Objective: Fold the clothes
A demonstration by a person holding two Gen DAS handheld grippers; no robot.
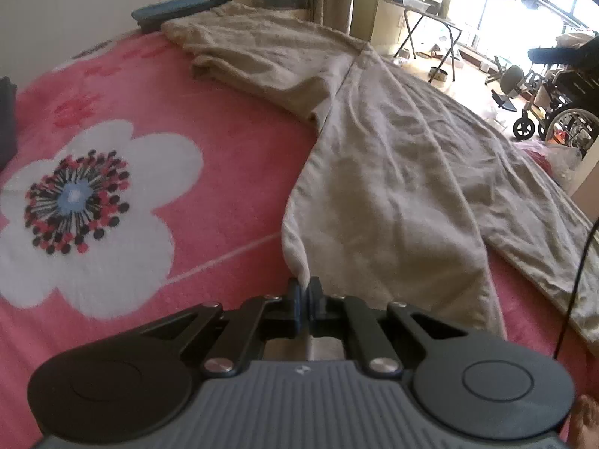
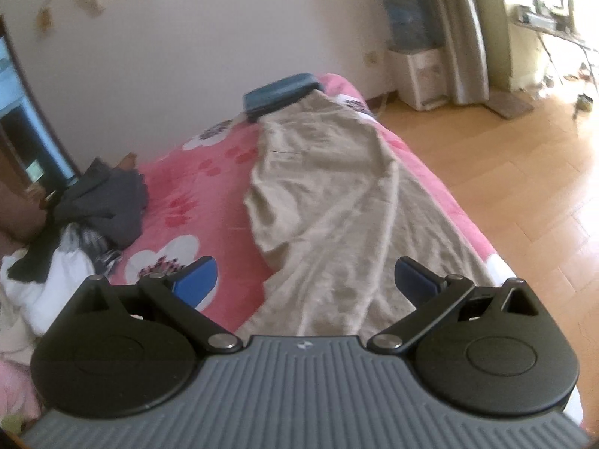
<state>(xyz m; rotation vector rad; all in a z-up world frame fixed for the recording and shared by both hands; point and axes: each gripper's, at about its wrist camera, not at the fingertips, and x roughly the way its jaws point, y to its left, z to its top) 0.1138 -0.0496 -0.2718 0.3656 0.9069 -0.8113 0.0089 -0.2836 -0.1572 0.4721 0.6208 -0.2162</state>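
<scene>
**Left gripper pinches a trouser hem; right gripper hangs wide above**

Beige trousers (image 1: 393, 172) lie stretched along a pink flowered blanket (image 1: 209, 127) on the bed, legs running toward the cameras and the waist end far off, touching a dark blue pad (image 1: 179, 9) by the wall. In the left wrist view the left gripper (image 1: 305, 299) has its jaws pressed together on the near corner of one leg's hem, the cloth rising in a small fold from between the pads. The other leg spreads off to the right, near the bed's edge.

In the right wrist view the right gripper (image 2: 305, 280) is spread wide, its blue pads (image 2: 196, 280) well apart with nothing between them, above the near end of the trousers. A heap of grey and white clothes (image 2: 86, 224) sits at the left of the bed. Wooden floor (image 2: 524, 187) lies to the right.
</scene>
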